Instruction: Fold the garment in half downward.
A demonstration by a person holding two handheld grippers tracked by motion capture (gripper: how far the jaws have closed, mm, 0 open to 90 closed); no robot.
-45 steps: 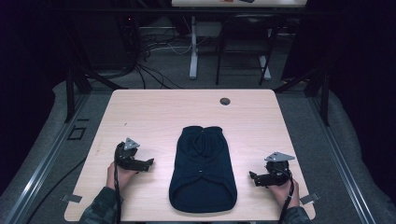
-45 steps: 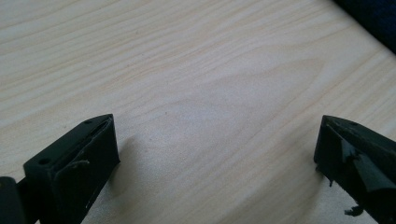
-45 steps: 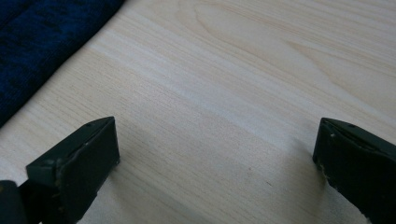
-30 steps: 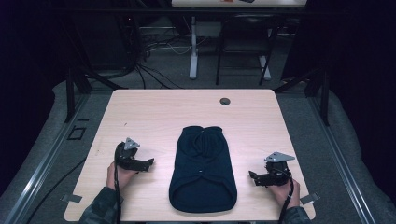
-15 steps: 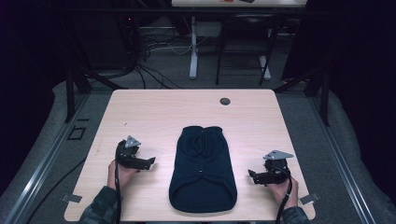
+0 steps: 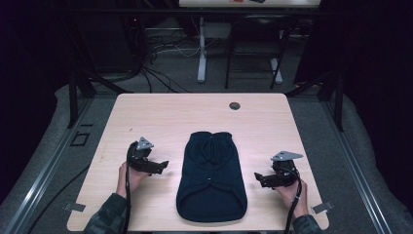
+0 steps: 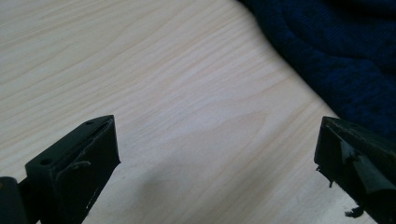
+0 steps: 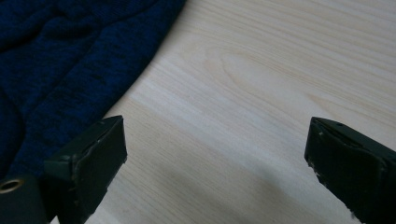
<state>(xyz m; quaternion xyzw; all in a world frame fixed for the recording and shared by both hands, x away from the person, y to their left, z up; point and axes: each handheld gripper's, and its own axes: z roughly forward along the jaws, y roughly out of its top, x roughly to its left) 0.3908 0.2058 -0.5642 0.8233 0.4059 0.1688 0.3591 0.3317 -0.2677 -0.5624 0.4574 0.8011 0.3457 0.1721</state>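
Pale wood surface (image 6: 160, 112), dim room. Navy knit garment (image 6: 210, 175) flat at lower centre, untouched. Left gripper (image 6: 158, 167), right gripper (image 6: 262, 178): jaws wide, empty. Handling not begun.

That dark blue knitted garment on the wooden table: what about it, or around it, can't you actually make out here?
- Dark blue knitted garment: high view is too dim and small to tell its type or its small pale dots.
- Its far side in the left gripper view: cut off by the top and right edges.
- Small dark round spot on the light wooden table: too small to identify.
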